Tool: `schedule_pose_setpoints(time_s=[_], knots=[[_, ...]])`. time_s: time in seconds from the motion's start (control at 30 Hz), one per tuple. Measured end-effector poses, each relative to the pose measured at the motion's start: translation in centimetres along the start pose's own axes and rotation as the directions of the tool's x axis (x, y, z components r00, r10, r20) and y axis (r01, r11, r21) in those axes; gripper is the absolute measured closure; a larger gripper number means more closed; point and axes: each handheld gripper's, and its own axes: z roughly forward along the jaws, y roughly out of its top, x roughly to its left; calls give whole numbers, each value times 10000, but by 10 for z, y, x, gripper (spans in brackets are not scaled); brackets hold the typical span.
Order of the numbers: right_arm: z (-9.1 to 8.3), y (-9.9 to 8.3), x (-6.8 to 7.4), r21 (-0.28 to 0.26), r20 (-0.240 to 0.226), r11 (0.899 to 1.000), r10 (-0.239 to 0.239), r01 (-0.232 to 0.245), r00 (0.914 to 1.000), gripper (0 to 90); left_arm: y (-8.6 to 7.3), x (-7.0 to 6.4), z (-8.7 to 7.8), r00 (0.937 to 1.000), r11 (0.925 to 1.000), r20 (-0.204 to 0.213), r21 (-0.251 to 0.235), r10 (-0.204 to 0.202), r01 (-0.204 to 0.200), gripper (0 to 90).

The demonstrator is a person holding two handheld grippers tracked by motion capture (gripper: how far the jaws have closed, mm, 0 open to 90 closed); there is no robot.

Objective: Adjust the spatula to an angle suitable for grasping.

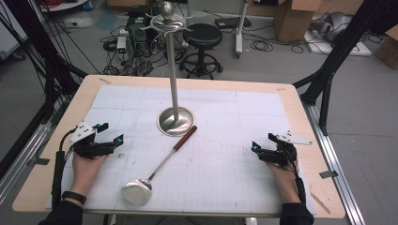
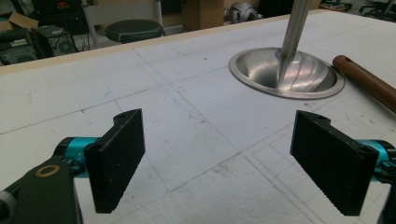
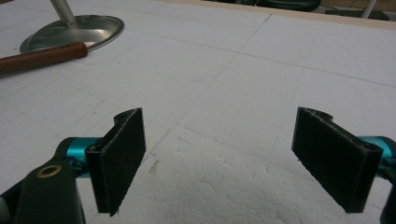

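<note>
Beside stand base (image 1: 176,121): ladle (image 1: 157,168) flat, handle touching base | left gripper (image 1: 110,133) spread, left of stand | right gripper (image 1: 263,142) spread, right of stand

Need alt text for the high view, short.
A ladle with a brown handle lies on the white table mat, its handle end beside the base of an upright metal stand. The open left hand-held gripper and right hand-held gripper rest at either side, empty.

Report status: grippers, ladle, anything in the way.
Left gripper and right gripper open, empty, resting at the table's sides. Ladle flat, handle by the stand base. Path clear.
</note>
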Motion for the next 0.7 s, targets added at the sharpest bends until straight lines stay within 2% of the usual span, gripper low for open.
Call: schedule_pose_setpoints(time_s=[0.1, 0.7], knots=[[0, 0, -1, 13, -46, 9999, 130, -130, 9999, 168, 0, 1, 0, 10000, 10000, 18, -30, -89, 89, 180], [0, 0, 1, -6, -1, 10000, -79, 79, 10000, 168, 0, 0, 0, 10000, 10000, 9, 3, -5, 5, 180]])
